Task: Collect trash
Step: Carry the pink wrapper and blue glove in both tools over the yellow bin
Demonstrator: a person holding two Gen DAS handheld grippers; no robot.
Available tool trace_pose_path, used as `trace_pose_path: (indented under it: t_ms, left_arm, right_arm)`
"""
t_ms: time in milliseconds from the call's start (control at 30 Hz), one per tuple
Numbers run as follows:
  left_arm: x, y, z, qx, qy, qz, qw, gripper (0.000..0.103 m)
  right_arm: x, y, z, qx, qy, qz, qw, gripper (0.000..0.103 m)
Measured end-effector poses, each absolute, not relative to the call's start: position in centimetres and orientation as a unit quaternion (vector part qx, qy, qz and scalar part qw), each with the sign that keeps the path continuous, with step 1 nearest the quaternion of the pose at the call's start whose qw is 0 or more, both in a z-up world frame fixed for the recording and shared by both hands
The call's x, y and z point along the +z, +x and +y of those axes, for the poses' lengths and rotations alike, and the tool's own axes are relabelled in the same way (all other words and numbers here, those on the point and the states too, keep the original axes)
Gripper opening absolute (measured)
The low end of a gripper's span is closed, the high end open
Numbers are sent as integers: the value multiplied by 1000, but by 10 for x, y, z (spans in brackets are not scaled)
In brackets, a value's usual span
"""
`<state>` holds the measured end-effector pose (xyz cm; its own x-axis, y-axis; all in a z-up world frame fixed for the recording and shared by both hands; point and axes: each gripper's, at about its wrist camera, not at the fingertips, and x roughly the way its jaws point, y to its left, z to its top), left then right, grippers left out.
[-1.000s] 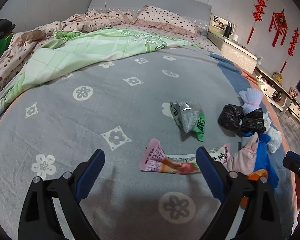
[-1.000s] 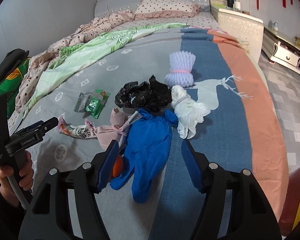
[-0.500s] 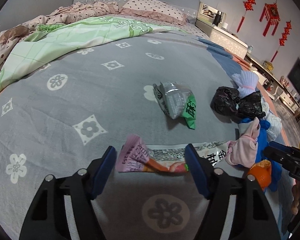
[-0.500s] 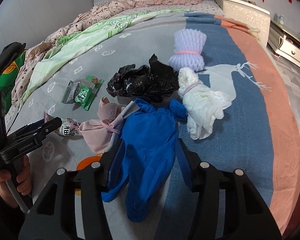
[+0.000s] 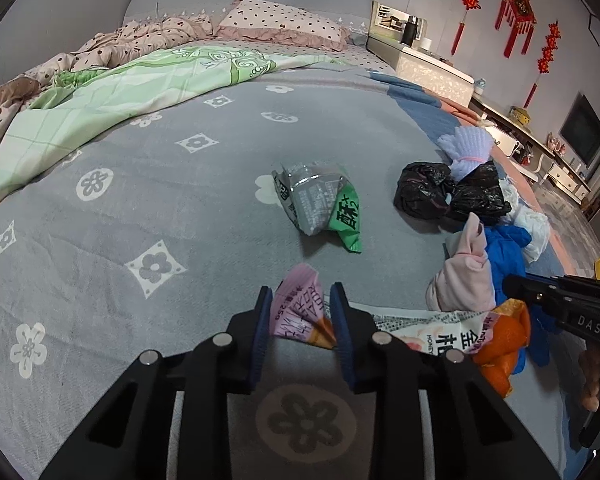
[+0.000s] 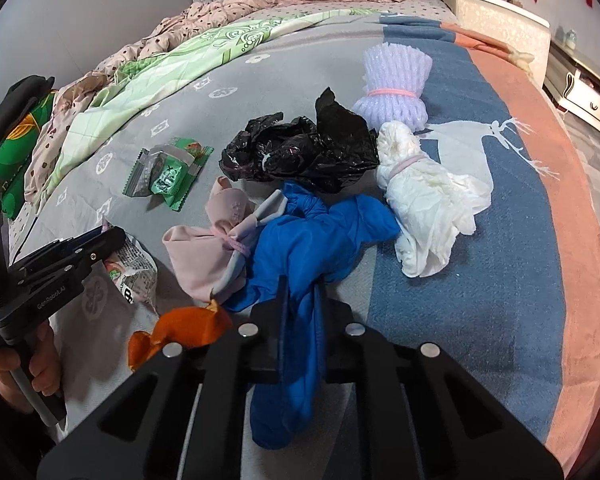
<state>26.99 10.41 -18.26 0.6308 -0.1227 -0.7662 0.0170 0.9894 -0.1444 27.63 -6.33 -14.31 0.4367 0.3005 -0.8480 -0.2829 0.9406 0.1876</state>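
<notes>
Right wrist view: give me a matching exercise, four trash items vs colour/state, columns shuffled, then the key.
Things:
1. blue glove
2. black bag
3. foam net
4. orange peel

States:
A. lilac, banded with a pink elastic
B. crumpled, lying loose behind the glove
C. pinched between the right gripper fingers
D. lying loose left of the right gripper

Pairs: 1-C, 2-B, 3-A, 4-D

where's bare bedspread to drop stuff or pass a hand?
Free: grey bedspread between the green quilt and the green wrapper; blue-and-salmon stretch right of the white bag. Crowded: black bag, pink bag, blue bag and orange peel bunched together.
</notes>
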Motion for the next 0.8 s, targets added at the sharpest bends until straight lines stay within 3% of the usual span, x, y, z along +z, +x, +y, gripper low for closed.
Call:
trace_pose_path:
  t_ms: [467, 800]
  left_arm:
    - [-131, 243, 116, -29, -68, 387, 919, 27]
    - [-65, 209, 125, -5, -65, 335, 940, 27]
  right_arm:
    - [-73, 234, -84, 178, 20, 439, 880, 7]
    - [-5, 183, -105, 183, 26, 379, 907, 7]
